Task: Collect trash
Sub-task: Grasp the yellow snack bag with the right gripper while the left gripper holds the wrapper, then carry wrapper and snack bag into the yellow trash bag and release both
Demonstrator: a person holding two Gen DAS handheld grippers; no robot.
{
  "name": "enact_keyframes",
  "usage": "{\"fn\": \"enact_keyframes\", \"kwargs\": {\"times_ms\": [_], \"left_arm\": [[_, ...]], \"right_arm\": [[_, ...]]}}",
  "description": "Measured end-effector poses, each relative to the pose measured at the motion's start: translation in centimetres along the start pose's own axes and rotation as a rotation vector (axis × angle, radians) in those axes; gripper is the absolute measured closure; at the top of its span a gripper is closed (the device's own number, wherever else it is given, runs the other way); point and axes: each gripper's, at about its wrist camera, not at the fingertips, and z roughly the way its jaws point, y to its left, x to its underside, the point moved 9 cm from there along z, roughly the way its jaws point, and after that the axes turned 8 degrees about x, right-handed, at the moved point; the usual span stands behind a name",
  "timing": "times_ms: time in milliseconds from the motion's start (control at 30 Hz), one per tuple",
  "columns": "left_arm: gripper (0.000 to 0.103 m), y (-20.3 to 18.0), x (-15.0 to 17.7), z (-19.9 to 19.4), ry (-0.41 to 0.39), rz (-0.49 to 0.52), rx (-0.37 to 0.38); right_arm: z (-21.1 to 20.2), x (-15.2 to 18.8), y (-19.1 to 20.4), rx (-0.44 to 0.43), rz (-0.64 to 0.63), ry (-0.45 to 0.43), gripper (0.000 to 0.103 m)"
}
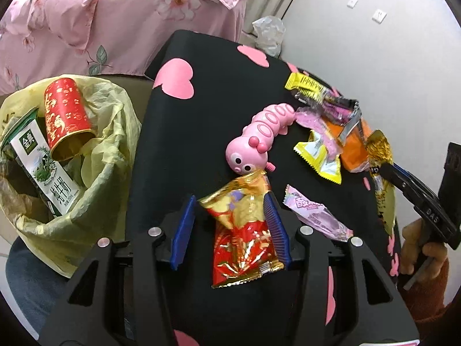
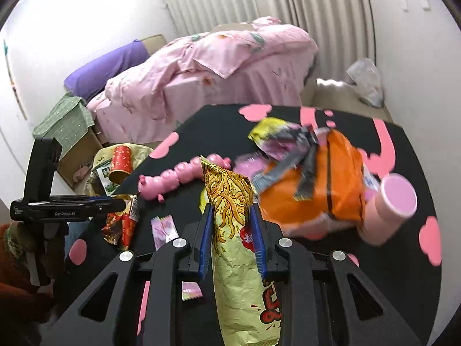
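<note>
My left gripper (image 1: 230, 210) is shut on a crumpled red and gold wrapper (image 1: 245, 239), pinched at the fingertips; from the right wrist view it dangles off that gripper (image 2: 124, 201) just over the black table (image 1: 207, 121). My right gripper (image 2: 230, 210) is shut on a long yellow noodle-snack bag (image 2: 239, 274), which shows in the left wrist view as a gold bag (image 1: 380, 150). A yellow-green trash bag (image 1: 95, 173) hangs open at the table's left edge, holding a red can (image 1: 66, 115) and a milk carton (image 1: 43, 167).
On the table lie a pink caterpillar toy (image 1: 265, 132), a pink-purple wrapper (image 1: 317, 216), a yellow wrapper (image 1: 319, 158), an orange bag (image 2: 317, 190) under grey and yellow wrappers, and a tipped pink cup (image 2: 394, 199). A bed with pink bedding (image 2: 216, 66) stands behind.
</note>
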Motion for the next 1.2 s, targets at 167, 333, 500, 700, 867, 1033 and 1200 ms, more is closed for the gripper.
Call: {"fn": "enact_keyframes", "kwargs": {"times_ms": [167,333,500,700,867,1033,1200], "left_arm": [[0.057,-0.1,0.0,1.3,0.036,0.020,-0.047],[0.078,-0.6,0.1,1.1,0.037,0.020,-0.028],[0.084,-1.3,-0.2,-0.4,-0.009,0.039,0.011],[0.084,-1.4,-0.3,-2.0,-0.054,0.043,0.029],[0.084,-0.9,0.1,-2.3,-0.056,0.016,0.039],[0.084,-1.1,0.6,-2.2,-0.043,0.023,0.052],[0.084,-1.1,0.8,-1.9,-0.037,0.021,0.065]], "right_arm": [[0.2,1.1,-0.4,0.028,-0.023,0.005,0.078],[0.0,1.4,-0.3,0.044,-0.054,-0.005,0.078],[0.1,1.4,-0.4,0.041,-0.055,-0.006,0.078],[-0.1,1.4,0.2,0.041,-0.071,-0.011,0.078],[1.0,1.9,0.2,0.086,-0.101,0.044,0.077],[2.5,3.4,0.5,0.135,-0.193,0.159,0.073],[2.7,3.7,1.4,0.147,-0.300,0.197,0.057]]}}
